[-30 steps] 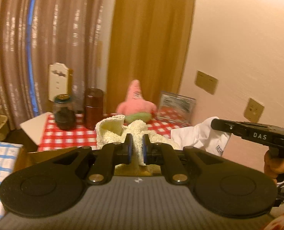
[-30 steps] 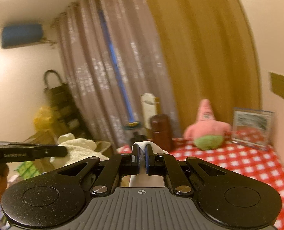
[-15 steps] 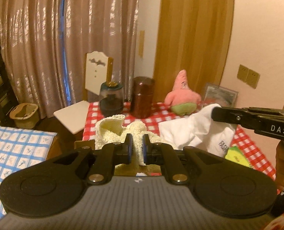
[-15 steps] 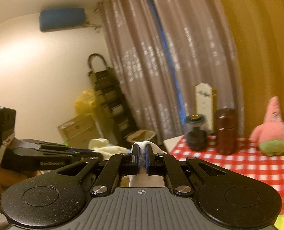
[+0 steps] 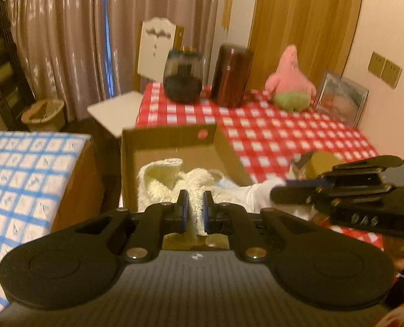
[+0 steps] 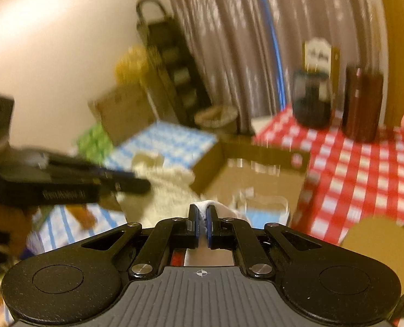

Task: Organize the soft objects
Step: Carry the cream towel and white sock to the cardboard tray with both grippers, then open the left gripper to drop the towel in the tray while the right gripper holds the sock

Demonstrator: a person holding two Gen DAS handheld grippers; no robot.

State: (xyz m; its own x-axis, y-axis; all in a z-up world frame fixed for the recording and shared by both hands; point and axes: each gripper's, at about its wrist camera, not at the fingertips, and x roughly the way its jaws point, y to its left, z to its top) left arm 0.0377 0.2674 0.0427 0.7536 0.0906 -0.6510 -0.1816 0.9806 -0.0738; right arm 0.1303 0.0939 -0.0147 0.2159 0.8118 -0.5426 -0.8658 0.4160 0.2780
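Observation:
My left gripper [image 5: 193, 207] is shut on a fluffy cream towel [image 5: 161, 179] that hangs over the open cardboard box [image 5: 169, 141]. My right gripper [image 6: 202, 218] is shut on a white cloth [image 6: 210, 204]; in the left wrist view it comes in from the right [image 5: 278, 193] with the white cloth [image 5: 256, 193] trailing at the box's right side. In the right wrist view the left gripper [image 6: 144, 182] holds the cream towel [image 6: 169, 185] left of the box [image 6: 256, 163]. A pink starfish plush [image 5: 289, 87] sits at the table's back.
A red checked table [image 5: 297, 136] holds a dark glass jar [image 5: 183, 79], a brown canister [image 5: 232, 76] and a framed picture [image 5: 340, 98]. A blue checked surface [image 5: 25, 174] lies to the left. A white chair [image 5: 153, 54] and a woven basket [image 5: 42, 114] stand by the curtains.
Both grippers have tilted down and lowered toward the cardboard box, which now shows open below them. Each still holds its cloth. The right gripper has come closer to the left one.

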